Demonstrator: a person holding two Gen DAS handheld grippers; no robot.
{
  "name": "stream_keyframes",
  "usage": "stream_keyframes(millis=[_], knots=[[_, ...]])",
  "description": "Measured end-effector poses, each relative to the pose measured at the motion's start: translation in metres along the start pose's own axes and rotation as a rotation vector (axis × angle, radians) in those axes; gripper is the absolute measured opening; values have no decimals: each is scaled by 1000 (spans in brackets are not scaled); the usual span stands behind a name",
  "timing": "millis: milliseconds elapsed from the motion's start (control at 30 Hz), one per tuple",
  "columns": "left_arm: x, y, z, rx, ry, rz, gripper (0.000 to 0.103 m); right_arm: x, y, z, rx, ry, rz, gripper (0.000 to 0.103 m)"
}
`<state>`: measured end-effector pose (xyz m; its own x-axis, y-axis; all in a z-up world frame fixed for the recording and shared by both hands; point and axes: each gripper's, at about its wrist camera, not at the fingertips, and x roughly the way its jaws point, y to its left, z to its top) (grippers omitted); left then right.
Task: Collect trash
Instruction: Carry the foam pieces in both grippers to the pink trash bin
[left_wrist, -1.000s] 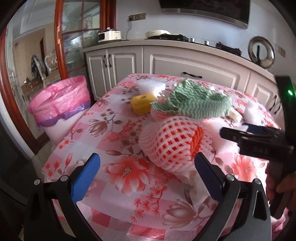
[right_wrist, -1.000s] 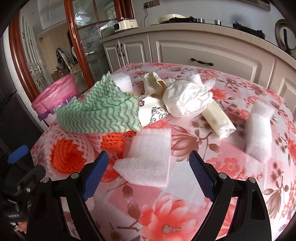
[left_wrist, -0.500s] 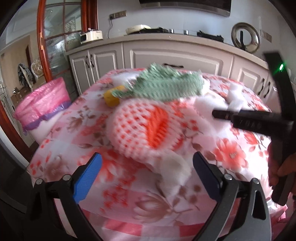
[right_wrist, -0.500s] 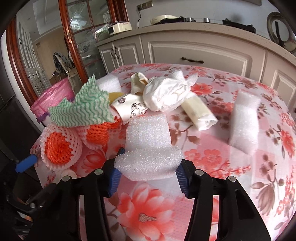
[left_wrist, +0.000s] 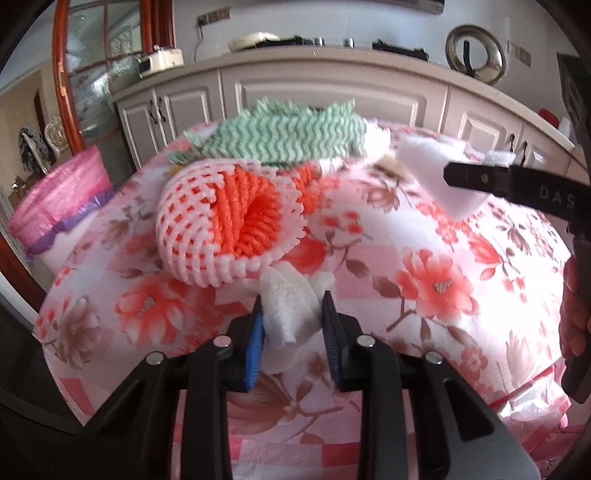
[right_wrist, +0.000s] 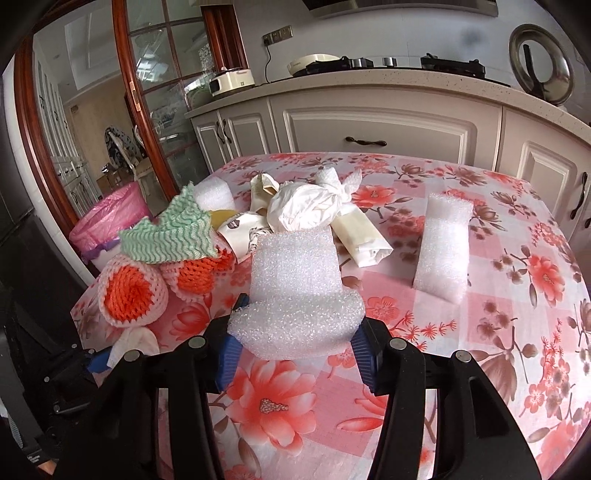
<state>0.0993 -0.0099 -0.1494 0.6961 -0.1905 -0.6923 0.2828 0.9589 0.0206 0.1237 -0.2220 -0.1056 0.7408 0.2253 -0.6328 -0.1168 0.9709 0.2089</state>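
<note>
- Left wrist view: the left gripper (left_wrist: 291, 325) is clamped on a crumpled white tissue (left_wrist: 288, 306) at the near edge of the table (left_wrist: 461, 325), just in front of the foam fruit net (left_wrist: 229, 225). A green zigzag cloth (left_wrist: 280, 138) lies on top of the net. The bin with the pink bag (left_wrist: 59, 199) stands on the floor beyond the table's left edge (nothing can be seen inside it from here).
- Right wrist view: the right gripper (right_wrist: 295, 343) is clamped on a white foam sheet (right_wrist: 295, 284), near the table's front edge. Left on the table are a foam block (right_wrist: 443, 247) toward the right edge, a knotted white bag (right_wrist: 310, 206), a paper wrapper (right_wrist: 362, 236) and a foam roll (right_wrist: 214, 194).
- Judgement: two pieces are gripped, none visibly binned; most of the trash remains.
</note>
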Motion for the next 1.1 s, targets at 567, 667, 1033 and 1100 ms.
stream_keyframes(millis=[567,667,1033,1100], knots=[[-81,14,20,-12,-280,83,26,-42,50,9,-118,-112,65,50],[-81,18,23,16,-297,102,26,-44,58,11,-133,-120,70,50],[-72,49,39,9,-344,145,26,-43,78,15,-176,-119,67,50],[-73,53,44,11,-356,157,26,-42,81,16,-182,-118,68,50]])
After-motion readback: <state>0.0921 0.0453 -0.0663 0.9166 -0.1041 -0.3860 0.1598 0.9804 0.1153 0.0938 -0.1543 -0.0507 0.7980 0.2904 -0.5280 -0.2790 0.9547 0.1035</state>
